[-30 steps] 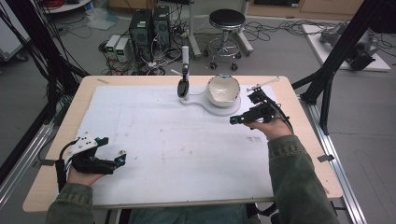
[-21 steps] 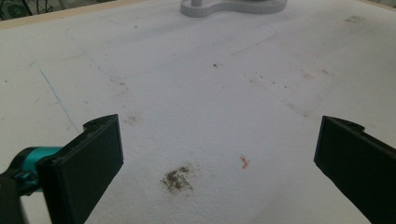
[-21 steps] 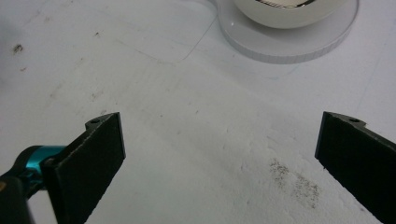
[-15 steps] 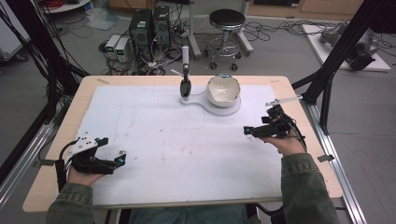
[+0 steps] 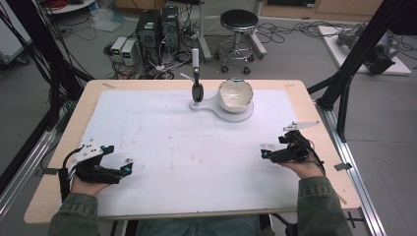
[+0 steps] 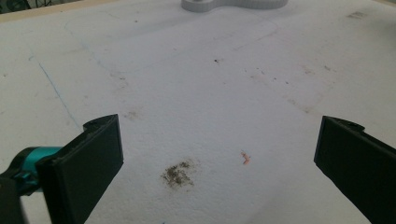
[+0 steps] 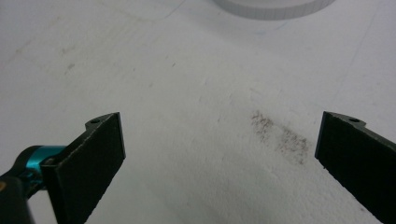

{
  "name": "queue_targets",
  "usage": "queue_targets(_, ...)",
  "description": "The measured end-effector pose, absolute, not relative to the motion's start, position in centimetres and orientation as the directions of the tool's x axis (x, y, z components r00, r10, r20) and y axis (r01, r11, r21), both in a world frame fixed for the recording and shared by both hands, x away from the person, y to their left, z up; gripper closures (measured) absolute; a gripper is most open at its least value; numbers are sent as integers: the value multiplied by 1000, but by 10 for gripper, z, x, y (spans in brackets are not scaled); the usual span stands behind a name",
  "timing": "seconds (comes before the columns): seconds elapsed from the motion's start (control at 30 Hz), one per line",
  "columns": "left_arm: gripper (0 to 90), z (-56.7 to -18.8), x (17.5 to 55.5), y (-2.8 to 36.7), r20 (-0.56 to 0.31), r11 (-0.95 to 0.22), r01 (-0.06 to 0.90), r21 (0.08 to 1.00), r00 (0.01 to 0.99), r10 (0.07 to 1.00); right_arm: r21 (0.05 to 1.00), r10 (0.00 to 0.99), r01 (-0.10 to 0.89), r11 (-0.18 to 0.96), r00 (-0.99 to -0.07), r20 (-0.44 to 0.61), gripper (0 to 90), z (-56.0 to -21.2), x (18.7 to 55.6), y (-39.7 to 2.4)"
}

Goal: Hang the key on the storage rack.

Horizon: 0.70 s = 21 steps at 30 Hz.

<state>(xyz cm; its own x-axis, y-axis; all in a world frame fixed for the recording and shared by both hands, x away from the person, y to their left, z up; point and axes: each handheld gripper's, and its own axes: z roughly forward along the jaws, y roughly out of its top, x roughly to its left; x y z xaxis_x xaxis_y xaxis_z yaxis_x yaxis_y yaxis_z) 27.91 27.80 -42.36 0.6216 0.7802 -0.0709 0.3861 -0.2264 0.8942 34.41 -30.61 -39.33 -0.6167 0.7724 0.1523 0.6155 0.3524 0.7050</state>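
White-covered wooden worktop spreads wide; at its far edge a cream bowl sits on a white stand beside a black upright tool. Left gripper near-left corner, right gripper near-right edge, both gaping, empty. A hasty reach could tip that bowl.

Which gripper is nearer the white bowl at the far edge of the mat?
Right. The right gripper sits near-right of the bowl; the left gripper rests at the near-left corner, much farther off. Both are open.
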Motion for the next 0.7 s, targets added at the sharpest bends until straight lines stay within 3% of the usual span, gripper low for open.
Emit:
queue_targets(0.4,17,-426,281,277,-73,-247,410,878,624,778,706,778,608,364,-615,129,6,-421,333,-307)
queue_targets(0.7,17,-427,281,276,-79,-244,415,877,624,777,726,785,591,351,-608,116,6,-416,330,-306)
